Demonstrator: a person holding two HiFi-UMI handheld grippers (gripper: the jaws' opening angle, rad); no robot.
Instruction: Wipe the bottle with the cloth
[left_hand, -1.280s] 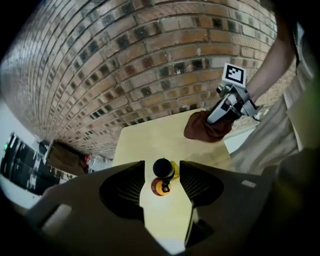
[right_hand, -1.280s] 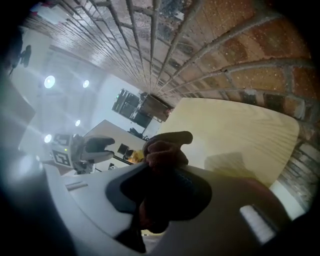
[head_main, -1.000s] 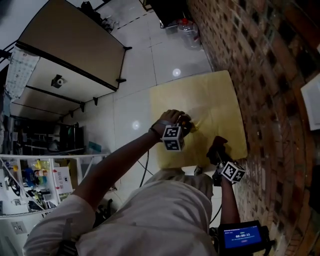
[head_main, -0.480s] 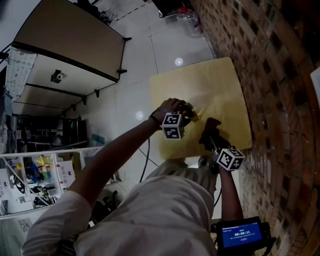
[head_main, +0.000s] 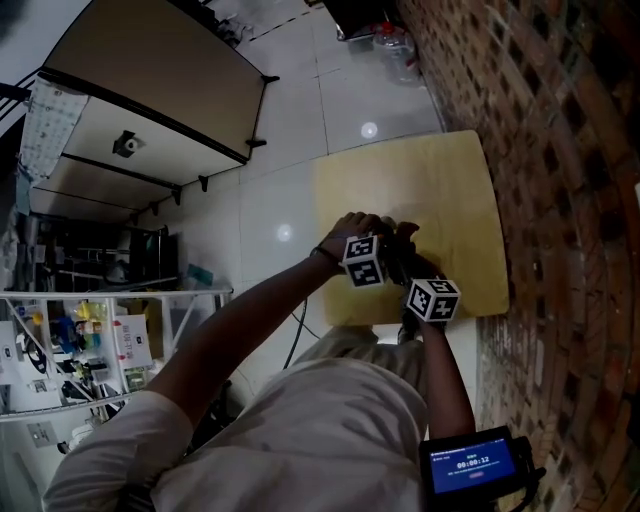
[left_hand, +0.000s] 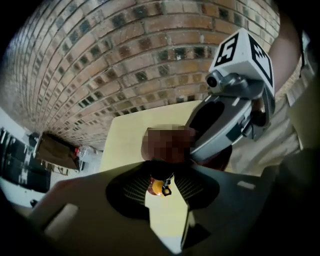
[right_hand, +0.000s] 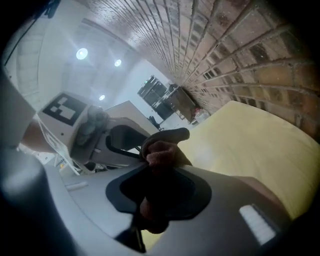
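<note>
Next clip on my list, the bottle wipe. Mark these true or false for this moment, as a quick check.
1. The right gripper holds a dark brown cloth. True.
2. The small orange bottle sits between the right gripper's jaws. False: it sits between the jaws of the left gripper, which are closing on it.
3. The yellow table stands beside a brick wall. True.
4. The two grippers work at opposite ends of the table. False: they are close together, over the edge of the table nearest the person.
</note>
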